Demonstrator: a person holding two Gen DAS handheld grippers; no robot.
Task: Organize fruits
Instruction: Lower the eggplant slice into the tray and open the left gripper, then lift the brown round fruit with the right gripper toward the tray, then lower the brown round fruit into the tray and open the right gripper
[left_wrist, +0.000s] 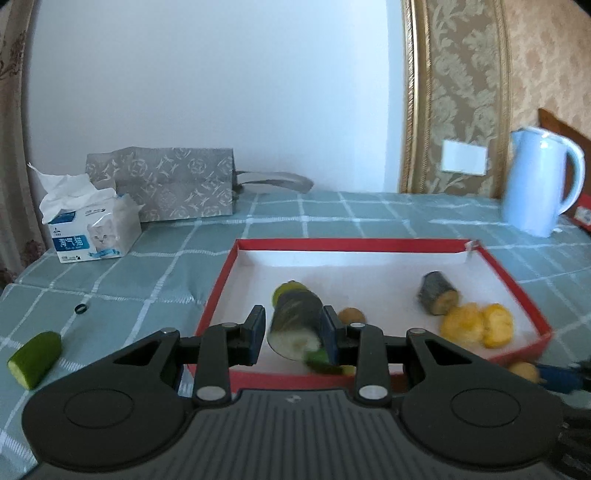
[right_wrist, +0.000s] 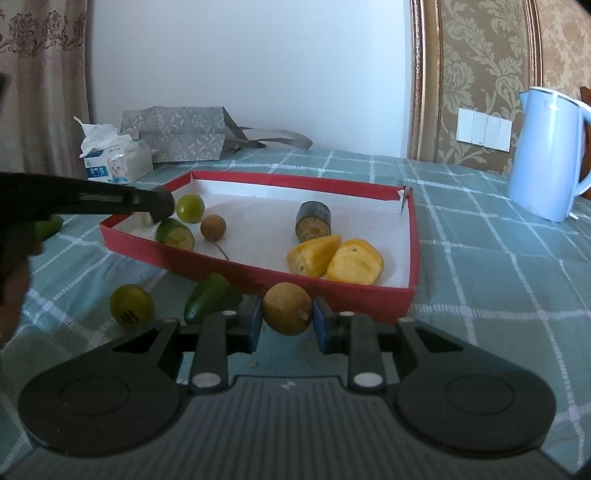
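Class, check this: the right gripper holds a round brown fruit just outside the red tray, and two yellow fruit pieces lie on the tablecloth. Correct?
One error: the yellow pieces lie inside the red tray, not on the tablecloth, as the right wrist view shows. The right gripper does hold the brown fruit outside it.

A red-walled, white-floored tray (right_wrist: 258, 273) holds two yellow fleshy pieces (right_wrist: 334, 260), a dark cut stub (right_wrist: 313, 220), a green lime (right_wrist: 190, 208), a brown longan (right_wrist: 213, 228) and a cut cucumber chunk (right_wrist: 174, 233). Outside its near wall lie another lime (right_wrist: 131, 306) and a green wedge (right_wrist: 207, 297).
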